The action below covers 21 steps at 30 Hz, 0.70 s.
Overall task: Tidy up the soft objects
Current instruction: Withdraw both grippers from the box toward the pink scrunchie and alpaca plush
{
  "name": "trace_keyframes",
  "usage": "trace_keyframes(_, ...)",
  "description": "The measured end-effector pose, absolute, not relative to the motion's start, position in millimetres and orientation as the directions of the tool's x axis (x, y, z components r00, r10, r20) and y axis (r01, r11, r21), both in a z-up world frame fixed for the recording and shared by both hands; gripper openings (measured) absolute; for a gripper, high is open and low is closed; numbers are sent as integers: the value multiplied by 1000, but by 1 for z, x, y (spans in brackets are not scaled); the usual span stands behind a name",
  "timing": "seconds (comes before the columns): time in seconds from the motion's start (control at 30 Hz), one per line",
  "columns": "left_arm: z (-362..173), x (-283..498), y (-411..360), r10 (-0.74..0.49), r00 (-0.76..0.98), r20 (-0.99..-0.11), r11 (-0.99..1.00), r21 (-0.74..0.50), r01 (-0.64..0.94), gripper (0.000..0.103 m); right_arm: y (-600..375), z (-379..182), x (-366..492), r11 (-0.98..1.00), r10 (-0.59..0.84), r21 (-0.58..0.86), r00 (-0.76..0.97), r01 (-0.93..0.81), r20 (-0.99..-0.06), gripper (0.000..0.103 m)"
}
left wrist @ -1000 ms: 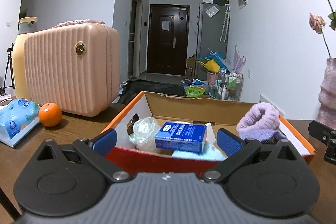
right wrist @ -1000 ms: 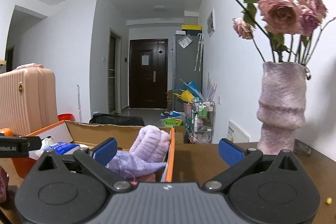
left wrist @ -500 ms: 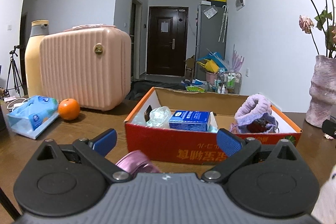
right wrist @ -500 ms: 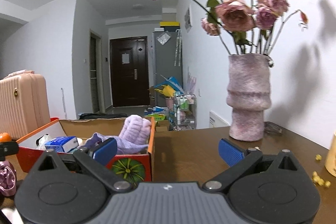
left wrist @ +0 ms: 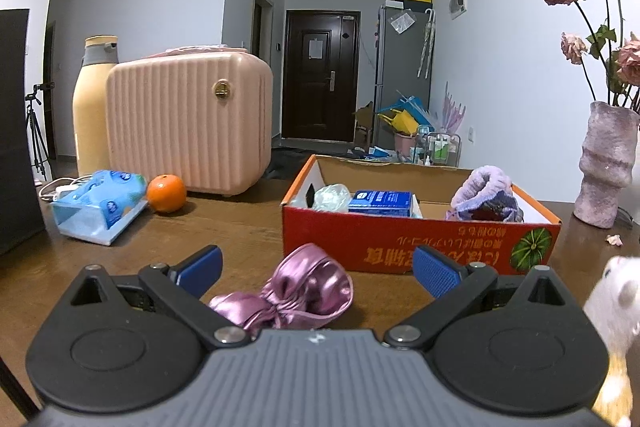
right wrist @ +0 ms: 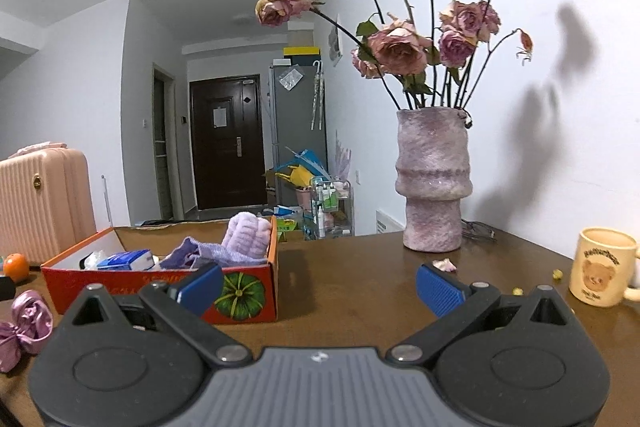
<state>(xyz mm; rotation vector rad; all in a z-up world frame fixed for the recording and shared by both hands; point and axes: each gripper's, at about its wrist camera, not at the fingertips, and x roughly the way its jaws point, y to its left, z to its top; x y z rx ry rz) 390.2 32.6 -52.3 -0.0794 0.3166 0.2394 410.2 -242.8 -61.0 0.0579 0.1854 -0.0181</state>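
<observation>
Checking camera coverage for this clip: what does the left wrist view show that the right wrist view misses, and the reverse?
Left wrist only: the tissue pack, the yellow bottle, a white plush at the right edge, and the open left hand-held gripper over the pink scrunchie.

Right wrist only: the bear mug, the full rose bouquet, and the open right hand-held gripper over bare table.

Both: the red box holding the purple cloth, the orange, the suitcase, the vase and the scrunchie.
</observation>
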Motion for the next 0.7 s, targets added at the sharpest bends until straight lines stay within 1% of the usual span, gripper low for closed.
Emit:
trace_keyframes(0.27,-53,359,44,220,919,-326,970,-28,-243,103,-237,-63,374,999,-11,33,983,17,-183,103)
trace_keyframes(0.5,-53,334,55,186,922,-341,977,-34,-209,103,-223,-67,345,1000,27,0,980,-27,-197,103)
trace_keyframes(0.6,-53,325,59,171,923,-345,980,-34,-194,103,-214,-70,337,998,51,-17,974,-57,-221,103)
trace_keyframes(0.7,-54,318,64,144,921,-362,985,-37,-168,103,-203,-74,337,996,70,-40,960,-84,-271,103)
